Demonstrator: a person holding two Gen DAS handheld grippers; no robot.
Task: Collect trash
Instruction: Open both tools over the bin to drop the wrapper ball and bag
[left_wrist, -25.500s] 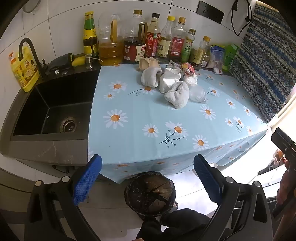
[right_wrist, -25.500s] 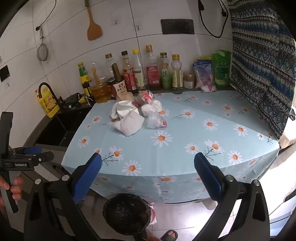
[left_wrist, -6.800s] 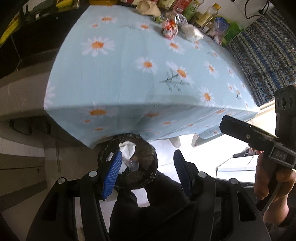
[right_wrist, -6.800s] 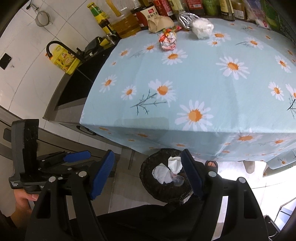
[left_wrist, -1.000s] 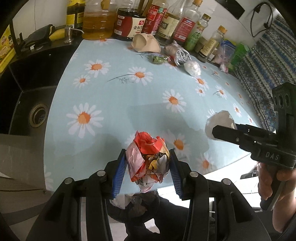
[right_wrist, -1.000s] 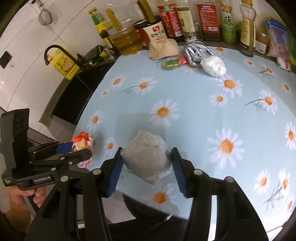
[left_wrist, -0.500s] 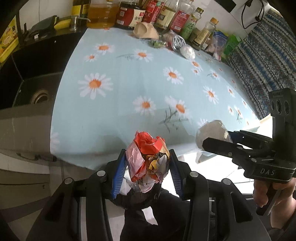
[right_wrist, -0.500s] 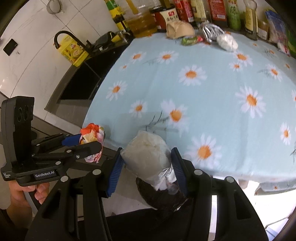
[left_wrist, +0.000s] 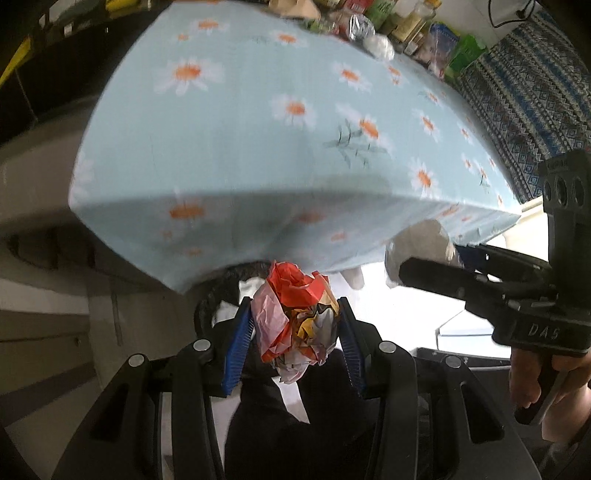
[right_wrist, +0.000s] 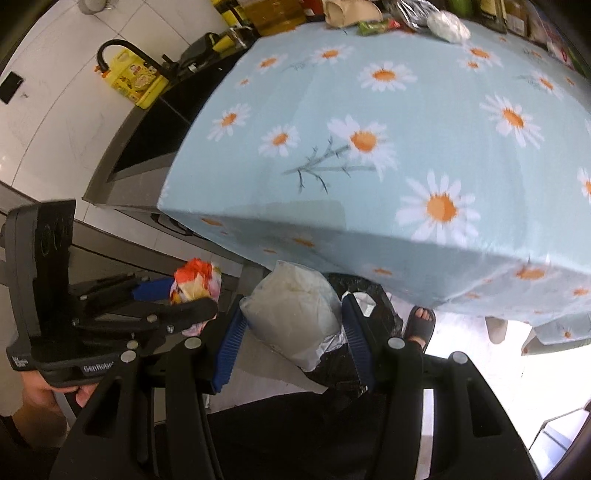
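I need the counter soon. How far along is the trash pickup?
Done: white paper already lies in the bin. In hand: the left tongs grip a red crumpled wrapper and the right tongs a white wad, both over the bin. Left: a few scraps by the bottles.

White tiled wall (right_wrist: 55, 122), daisy-print tablecloth (right_wrist: 406, 147), black sink (right_wrist: 155, 136).

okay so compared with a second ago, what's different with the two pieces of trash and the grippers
Both grippers have carried their loads off the tabletop and down past its front edge, to above the black bin. The left gripper still clamps the red crumpled wrapper; the right gripper still clamps the white bag. Nothing has been dropped. The scraps at the back of the flowered tablecloth lie as before.
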